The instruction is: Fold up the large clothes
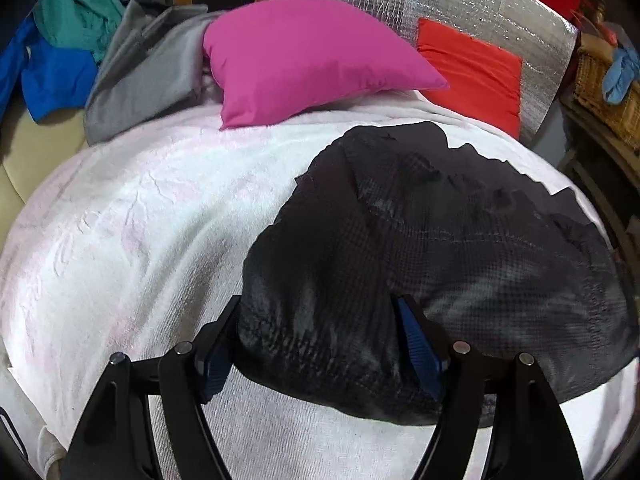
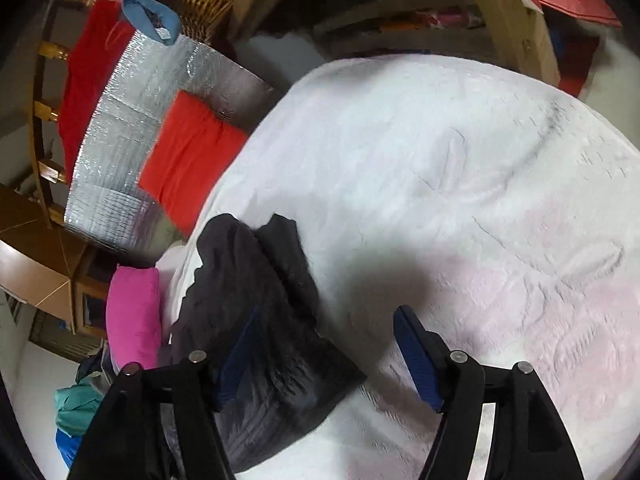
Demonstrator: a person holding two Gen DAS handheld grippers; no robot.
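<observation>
White blanket covers the bed, the working surface. Left gripper stands with jaws apart, a bulge of the dark garment between the pads; pad contact is unclear. Right gripper has jaws spread, gripping nothing, the garment's corner beneath its left finger. Garment lies bunched on the blanket. Pink pillow sits at twelve o'clock, red cushion at one o'clock.

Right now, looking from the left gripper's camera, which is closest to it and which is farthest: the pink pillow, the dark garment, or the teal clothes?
1. Dark garment: directly ahead of the left gripper.
2. Pink pillow: farther back, center.
3. Teal clothes: far left corner.
</observation>
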